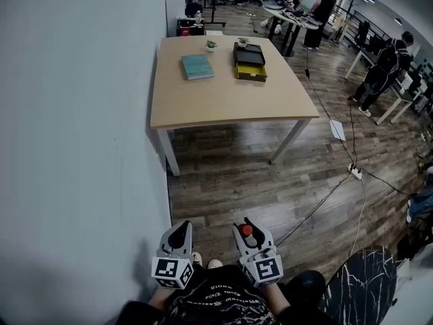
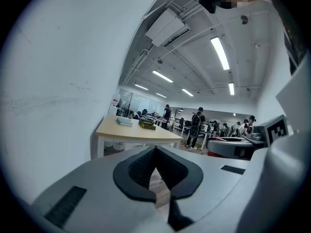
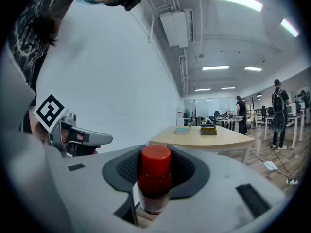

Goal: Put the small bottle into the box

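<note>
A small bottle (image 1: 247,233) with a red cap (image 3: 155,155) stands upright between the jaws of my right gripper (image 1: 247,235), which is shut on it, low in the head view near the person's body. My left gripper (image 1: 180,236) hangs beside it with its jaws together and nothing between them. The black and yellow box (image 1: 249,62) sits on the far part of a light wooden table (image 1: 223,103), a few steps ahead. In the right gripper view the box (image 3: 209,129) shows small and far beyond the bottle.
A teal book (image 1: 197,66) and two small potted plants (image 1: 211,45) share the table. A white wall (image 1: 74,114) runs along the left. Cables and a power strip (image 1: 354,171) lie on the wood floor at right. People and desks (image 1: 298,15) fill the back.
</note>
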Action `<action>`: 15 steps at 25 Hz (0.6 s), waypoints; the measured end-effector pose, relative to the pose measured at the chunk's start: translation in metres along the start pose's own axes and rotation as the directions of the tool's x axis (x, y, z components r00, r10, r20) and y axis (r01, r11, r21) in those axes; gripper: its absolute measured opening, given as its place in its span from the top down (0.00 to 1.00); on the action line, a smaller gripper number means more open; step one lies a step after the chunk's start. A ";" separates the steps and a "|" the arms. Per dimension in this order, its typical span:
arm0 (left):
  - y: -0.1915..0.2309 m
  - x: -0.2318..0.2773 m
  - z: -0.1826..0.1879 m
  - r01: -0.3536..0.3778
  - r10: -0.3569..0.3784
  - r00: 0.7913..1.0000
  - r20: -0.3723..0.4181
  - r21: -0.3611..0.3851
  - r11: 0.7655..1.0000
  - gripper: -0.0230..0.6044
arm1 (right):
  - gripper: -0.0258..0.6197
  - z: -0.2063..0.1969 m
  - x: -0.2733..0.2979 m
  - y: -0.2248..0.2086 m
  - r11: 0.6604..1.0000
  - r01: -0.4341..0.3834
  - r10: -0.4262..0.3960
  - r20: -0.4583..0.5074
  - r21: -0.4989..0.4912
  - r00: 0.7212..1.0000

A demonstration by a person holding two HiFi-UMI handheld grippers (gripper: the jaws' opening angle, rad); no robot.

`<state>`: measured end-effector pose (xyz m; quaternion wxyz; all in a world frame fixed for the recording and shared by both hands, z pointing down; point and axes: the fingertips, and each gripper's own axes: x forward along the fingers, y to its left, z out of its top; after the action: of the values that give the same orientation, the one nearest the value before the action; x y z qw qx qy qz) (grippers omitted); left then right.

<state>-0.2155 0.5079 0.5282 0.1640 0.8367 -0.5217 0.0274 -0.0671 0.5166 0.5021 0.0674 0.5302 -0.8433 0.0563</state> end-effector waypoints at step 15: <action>-0.025 0.012 0.003 0.067 -0.067 0.998 -0.004 -0.001 0.998 0.96 | 0.74 0.000 -0.011 -0.009 1.000 -0.004 0.004 0.021 0.028 1.000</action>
<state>-0.1882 0.5069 0.5213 0.1661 0.8536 -0.4931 0.0232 -0.0546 0.5223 0.5002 0.0512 0.5299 -0.8442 0.0629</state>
